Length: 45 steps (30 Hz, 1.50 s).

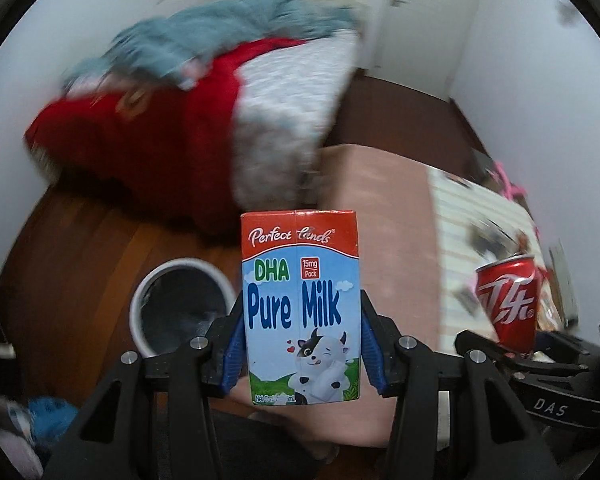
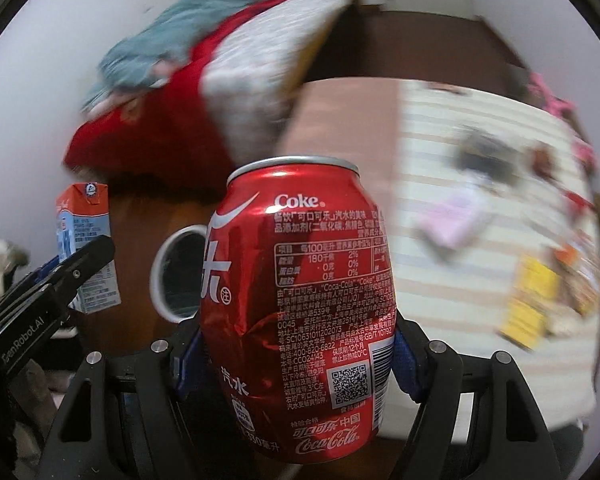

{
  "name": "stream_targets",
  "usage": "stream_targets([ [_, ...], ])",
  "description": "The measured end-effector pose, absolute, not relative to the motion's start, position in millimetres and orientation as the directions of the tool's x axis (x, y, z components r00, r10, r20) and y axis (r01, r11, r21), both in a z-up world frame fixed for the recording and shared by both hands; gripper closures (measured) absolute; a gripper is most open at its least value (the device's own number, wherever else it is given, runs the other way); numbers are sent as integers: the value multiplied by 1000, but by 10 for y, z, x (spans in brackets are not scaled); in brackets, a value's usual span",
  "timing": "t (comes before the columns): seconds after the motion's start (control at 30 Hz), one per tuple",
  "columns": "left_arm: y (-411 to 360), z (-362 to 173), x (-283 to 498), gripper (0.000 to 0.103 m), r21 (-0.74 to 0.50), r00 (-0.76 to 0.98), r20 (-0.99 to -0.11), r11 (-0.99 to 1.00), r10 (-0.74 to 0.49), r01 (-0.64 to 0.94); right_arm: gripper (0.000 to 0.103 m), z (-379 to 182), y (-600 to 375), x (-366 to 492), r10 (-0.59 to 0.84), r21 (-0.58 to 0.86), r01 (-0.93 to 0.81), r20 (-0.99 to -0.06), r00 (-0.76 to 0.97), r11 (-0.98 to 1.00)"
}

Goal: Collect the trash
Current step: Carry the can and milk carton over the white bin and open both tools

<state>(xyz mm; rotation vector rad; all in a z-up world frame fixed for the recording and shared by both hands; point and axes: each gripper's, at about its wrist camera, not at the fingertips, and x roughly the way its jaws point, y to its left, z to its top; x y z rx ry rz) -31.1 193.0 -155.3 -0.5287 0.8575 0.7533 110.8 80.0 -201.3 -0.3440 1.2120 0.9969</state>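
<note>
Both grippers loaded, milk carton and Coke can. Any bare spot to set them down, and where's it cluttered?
Bare wood floor between the white bin and the red bedding. The pink sheet beside the striped one is clear. Crowded: the striped sheet holds scattered wrappers, and laundry piles at the floor's left edge.

A heap of bedding [image 1: 204,104], teal over red and grey, lies at twelve o'clock on the wooden floor [image 1: 80,248]. A pink bed edge [image 1: 384,208] and striped sheet [image 2: 472,184] spread toward three o'clock.
</note>
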Motion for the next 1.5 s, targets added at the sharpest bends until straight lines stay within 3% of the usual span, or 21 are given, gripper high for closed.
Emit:
stream_targets([
  [0.2, 3041, -2131, -1067, 57, -172, 356, -869, 465, 343, -869, 26, -2730, 2173, 641, 365, 299, -839, -922, -131, 455],
  [0.5, 4193, -3279, -1480, 54, -247, 300, -944, 313, 136, -917, 26, -3978, 3673, 193, 173, 291, -862, -955, -239, 415],
  [0.57, 4312, -3435, -1550, 36, -234, 277, -954, 286, 118, -929, 26, -4152, 3905, 127, 150, 288, -865, -957, -247, 411],
  [0.6, 4348, -3486, -1611, 18, -232, 271, -955, 265, 119, -936, 25, -4237, 3974, 101, 134, 290, -867, -957, -258, 405],
  [0.63, 4342, -3494, -1627, 11, -232, 269, -955, 253, 122, -939, 23, -4275, 3983, 74, 125, 294, -867, -956, -266, 403],
  [0.67, 4337, -3510, -1654, 11, -228, 263, -957, 239, 124, -944, 18, -4345, 4053, 45, 110, 290, -867, -957, -269, 405],
  [0.73, 4320, -3554, -1770, 10, -202, 235, -962, 218, 136, -955, 2, -4408, 4132, 70, 101, 274, -874, -962, -255, 400],
  [0.77, 4319, -3565, -1746, 10, -192, 226, -963, 214, 147, -958, 1, -4395, 4144, 42, 100, 268, -879, -963, -249, 393],
  [0.83, 4222, -3547, -1818, 2, -151, 192, -963, 210, 191, -966, 0, -4358, 4093, 9, 99, 254, -891, -967, -234, 377],
  [1.17, 3760, -3547, -1885, 2, -10, 70, -965, 232, 252, -973, 0, -4198, 3360, 41, 77, 84, -945, -995, -63, 317],
  [1.5, 3537, -3383, -1784, 2, 25, 52, -958, 260, 282, -965, 0, -3989, 3113, 23, 117, 92, -943, -991, -57, 321],
])
